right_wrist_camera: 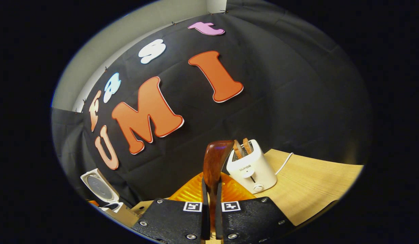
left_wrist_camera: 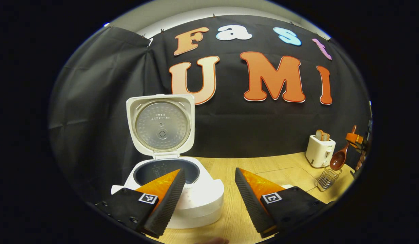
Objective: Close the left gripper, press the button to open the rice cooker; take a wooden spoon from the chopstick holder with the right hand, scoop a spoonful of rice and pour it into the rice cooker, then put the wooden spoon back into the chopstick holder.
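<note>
The white rice cooker (left_wrist_camera: pixel 199 200) stands open, its lid (left_wrist_camera: pixel 160 123) upright and the dark inner pot (left_wrist_camera: pixel 162 169) exposed. My left gripper (left_wrist_camera: pixel 208 170) is open just in front of the cooker, one finger over the pot's rim, nothing between the fingers. Far to the right, my right gripper (left_wrist_camera: pixel 356 139) holds the wooden spoon (left_wrist_camera: pixel 338 160) just above the wire chopstick holder (left_wrist_camera: pixel 327 178), bowl end down. In the right gripper view, my right gripper (right_wrist_camera: pixel 211 189) is shut on the wooden spoon (right_wrist_camera: pixel 215 157), which sticks up between the fingers.
A white toaster (left_wrist_camera: pixel 319 151) with bread slices stands behind the holder on the wooden table (left_wrist_camera: pixel 236 169). In the right gripper view, the toaster (right_wrist_camera: pixel 251 167) is close ahead with its cord trailing right; the rice cooker's lid (right_wrist_camera: pixel 100 187) is far left.
</note>
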{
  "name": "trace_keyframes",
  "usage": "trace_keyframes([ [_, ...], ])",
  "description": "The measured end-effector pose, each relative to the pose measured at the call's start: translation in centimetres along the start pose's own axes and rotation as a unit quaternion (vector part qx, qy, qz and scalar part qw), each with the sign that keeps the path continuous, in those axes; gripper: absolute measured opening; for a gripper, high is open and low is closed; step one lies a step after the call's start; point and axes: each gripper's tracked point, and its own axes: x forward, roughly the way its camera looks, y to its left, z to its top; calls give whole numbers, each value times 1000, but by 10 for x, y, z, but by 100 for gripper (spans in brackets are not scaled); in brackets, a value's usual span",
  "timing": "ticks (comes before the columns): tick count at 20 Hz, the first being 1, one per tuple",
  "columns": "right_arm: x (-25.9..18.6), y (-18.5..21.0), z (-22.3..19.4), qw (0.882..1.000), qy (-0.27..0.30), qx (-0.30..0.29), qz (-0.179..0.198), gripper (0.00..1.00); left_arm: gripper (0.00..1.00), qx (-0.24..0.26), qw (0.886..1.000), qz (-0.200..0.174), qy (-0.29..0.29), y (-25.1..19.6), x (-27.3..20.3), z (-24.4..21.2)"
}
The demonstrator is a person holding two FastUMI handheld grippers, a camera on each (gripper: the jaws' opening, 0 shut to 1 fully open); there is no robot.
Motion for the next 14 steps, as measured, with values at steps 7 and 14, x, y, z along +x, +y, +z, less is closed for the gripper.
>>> trace_keyframes([
  [7, 4, -19, -41, 999, 31, 9, -21, 7, 95, 8, 1000, 1, 10, -5, 2, -5],
  [14, 5, -26, -65, 998, 46, -22, -33, 7, 97, 9, 1000, 5, 12, -6, 3, -5],
])
